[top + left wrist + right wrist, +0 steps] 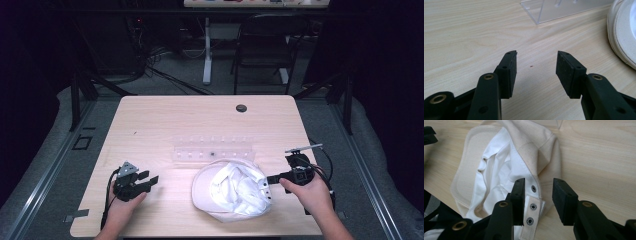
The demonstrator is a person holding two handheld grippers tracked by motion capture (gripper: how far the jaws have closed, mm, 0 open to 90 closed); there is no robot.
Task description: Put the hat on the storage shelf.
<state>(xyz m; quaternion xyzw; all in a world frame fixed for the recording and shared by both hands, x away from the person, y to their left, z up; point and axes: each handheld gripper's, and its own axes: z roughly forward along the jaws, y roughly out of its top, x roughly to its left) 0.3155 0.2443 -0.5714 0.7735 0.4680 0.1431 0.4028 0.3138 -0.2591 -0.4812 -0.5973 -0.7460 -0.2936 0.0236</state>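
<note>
Cream cotton cap [232, 191], upturned with its white lining showing, lies near the front edge of the tabletop [165, 120], just in front of a clear acrylic rack [212, 149]. Right gripper [538, 192] straddles the cap's snap strap [531, 213], jaws part-open, pads not pressing; left gripper [536, 65] stands wide open, holding nothing, well left of the brim. Risk, as I judge it: closing now could pinch only loose lining, so the cap would slump or drag toward the tabletop edge.
</note>
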